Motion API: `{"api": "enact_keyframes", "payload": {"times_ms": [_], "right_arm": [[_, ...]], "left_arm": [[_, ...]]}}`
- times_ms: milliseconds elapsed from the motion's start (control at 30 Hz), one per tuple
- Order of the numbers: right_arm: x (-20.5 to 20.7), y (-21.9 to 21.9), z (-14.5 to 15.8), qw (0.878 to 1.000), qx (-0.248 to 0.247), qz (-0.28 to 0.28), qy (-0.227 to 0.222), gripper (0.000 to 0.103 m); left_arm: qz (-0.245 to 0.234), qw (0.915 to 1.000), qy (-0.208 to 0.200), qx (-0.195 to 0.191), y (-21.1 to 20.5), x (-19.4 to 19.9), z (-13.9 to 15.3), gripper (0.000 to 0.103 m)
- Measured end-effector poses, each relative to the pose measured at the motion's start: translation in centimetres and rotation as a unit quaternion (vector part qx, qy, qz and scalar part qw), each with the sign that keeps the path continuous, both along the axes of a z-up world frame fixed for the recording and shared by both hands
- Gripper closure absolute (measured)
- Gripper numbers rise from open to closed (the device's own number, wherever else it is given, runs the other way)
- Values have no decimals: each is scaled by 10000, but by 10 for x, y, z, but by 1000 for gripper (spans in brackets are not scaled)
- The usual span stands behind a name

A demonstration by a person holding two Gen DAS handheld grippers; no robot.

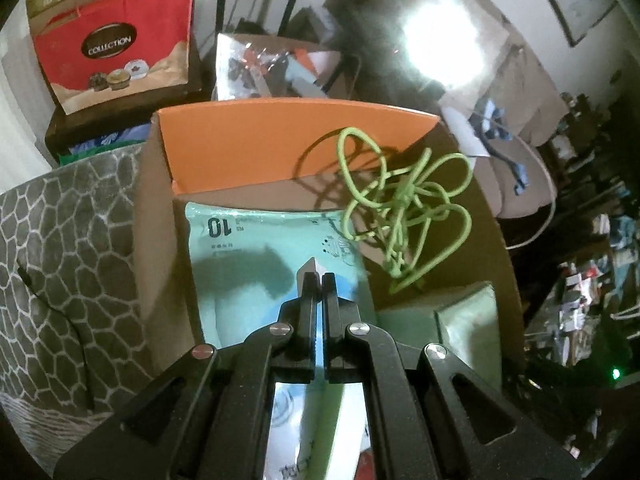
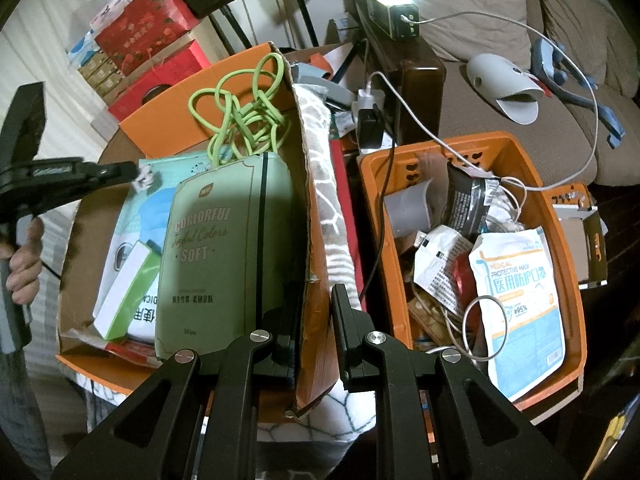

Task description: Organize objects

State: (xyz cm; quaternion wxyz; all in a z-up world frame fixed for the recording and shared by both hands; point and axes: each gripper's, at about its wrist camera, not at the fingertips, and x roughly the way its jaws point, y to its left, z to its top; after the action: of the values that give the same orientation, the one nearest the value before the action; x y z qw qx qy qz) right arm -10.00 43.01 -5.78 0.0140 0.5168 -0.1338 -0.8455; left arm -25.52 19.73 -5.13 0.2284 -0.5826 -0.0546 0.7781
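My left gripper (image 1: 319,280) is shut on a thin white and light-blue packet (image 1: 312,270) whose corner pokes past the fingertips. It hangs over an open cardboard box (image 1: 156,220) with an orange flap (image 1: 280,144). In the box lie a teal packet (image 1: 260,240), a tangled green cord (image 1: 404,200) and a green tissue pack (image 2: 224,248). In the right wrist view the left gripper (image 2: 134,171) comes in from the left, held by a hand (image 2: 24,256). My right gripper (image 2: 316,296) is shut on the box's right wall (image 2: 308,208), one finger on each side.
An orange plastic basket (image 2: 376,220) to the right of the box holds mask packets (image 2: 520,300), cables and wrappers. A grey patterned blanket (image 2: 328,184) lies between the two. A red paper bag (image 1: 116,40) stands behind the box. A bright lamp (image 2: 390,0) and a sofa (image 2: 580,60) are at the back.
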Motion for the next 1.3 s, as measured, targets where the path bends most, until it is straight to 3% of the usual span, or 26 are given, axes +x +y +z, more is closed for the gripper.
{"api": "enact_keyframes", "payload": {"times_ms": [400,633,733,900,1033,1300], "right_arm": [[0,-1,0,10000,31,22,2,87],[0,-1,0,10000,27,24,1,87],[0,-1,1,10000,26,24,1,87],[0,-1,0,10000,37,23,2,87],[0,-1,1,10000,23,20,3,87],[0,-1,1,10000,27,10,3,87]], "left_arm": [[214,9994,-171,-195,-3,-13,-20,101],[215,9966,-20,-793,5,-11,-23,101],[217,9968,7,-774,5,-9,-20,100],[213,9985,104,-492,-2,-7,-5,81],[211,9980,427,-407,-10,2,16,50],[186,9967,680,-408,-23,26,41,38]]}}
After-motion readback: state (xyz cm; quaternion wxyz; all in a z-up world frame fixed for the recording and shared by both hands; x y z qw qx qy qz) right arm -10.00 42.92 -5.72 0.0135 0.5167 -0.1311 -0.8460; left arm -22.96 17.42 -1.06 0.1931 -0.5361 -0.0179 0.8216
